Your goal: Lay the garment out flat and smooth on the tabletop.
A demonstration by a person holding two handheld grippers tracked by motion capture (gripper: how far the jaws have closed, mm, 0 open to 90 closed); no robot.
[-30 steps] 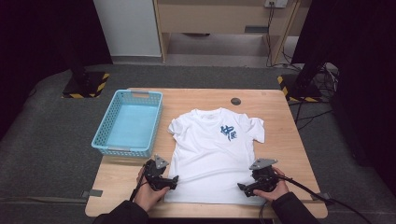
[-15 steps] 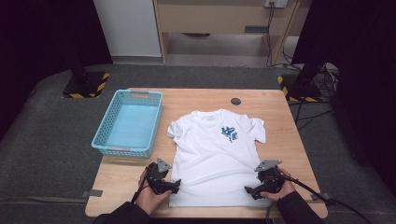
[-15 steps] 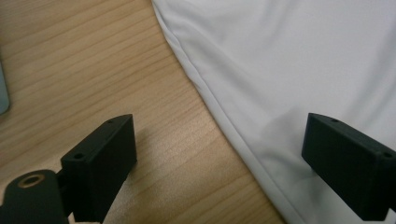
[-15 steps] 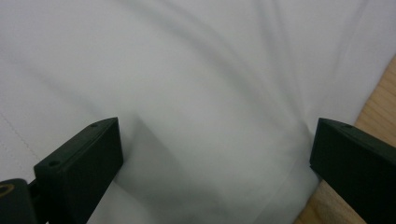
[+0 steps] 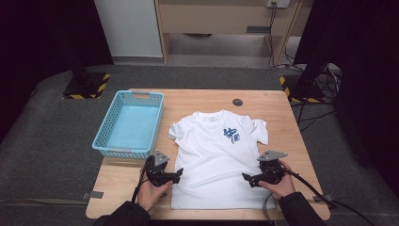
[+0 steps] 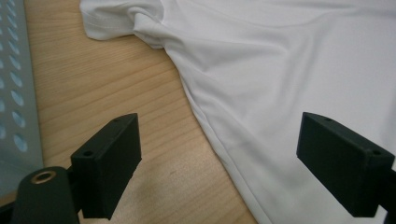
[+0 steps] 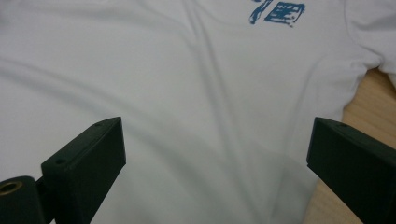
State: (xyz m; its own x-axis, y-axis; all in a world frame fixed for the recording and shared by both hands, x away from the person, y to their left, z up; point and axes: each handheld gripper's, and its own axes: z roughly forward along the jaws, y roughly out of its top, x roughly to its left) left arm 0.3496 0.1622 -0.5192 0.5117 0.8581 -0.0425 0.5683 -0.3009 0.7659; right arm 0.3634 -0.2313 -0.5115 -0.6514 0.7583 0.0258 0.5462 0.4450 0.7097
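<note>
At the near edge of the wooden table point(image 5: 291, 117), two grippers are held by a person's hands, whose dark sleeves enter at six o'clock in the high view. The left gripper point(image 5: 175, 175) is placed at about seven o'clock of the white T-shirt point(image 5: 219, 160), its tips at the shirt's left side seam. In the left gripper view its jaws are seen spread wide, having just been closing slightly; the shirt's edge point(image 6: 289, 84) runs between them, one jaw over bare wood and the other over cloth, and no pad is pressed on the fabric. The right gripper point(image 5: 249, 179) is held at about five o'clock of the shirt, pointing inward over the lower right part of the garment. In the right gripper view its jaws are likewise seen spread wide above the cloth point(image 7: 187, 93), with nothing pinched.

The T-shirt is laid flat, front up, in the middle of the table, hem towards the person and collar towards twelve o'clock. A blue print point(image 5: 231, 135) is seen on the chest at about one o'clock of the shirt's centre.

A light blue plastic basket point(image 5: 107, 123) is set at about ten o'clock of the shirt, just beside its left sleeve. A small dark round disc point(image 5: 237, 102) is seen in the tabletop at twelve o'clock, beyond the collar.
</note>
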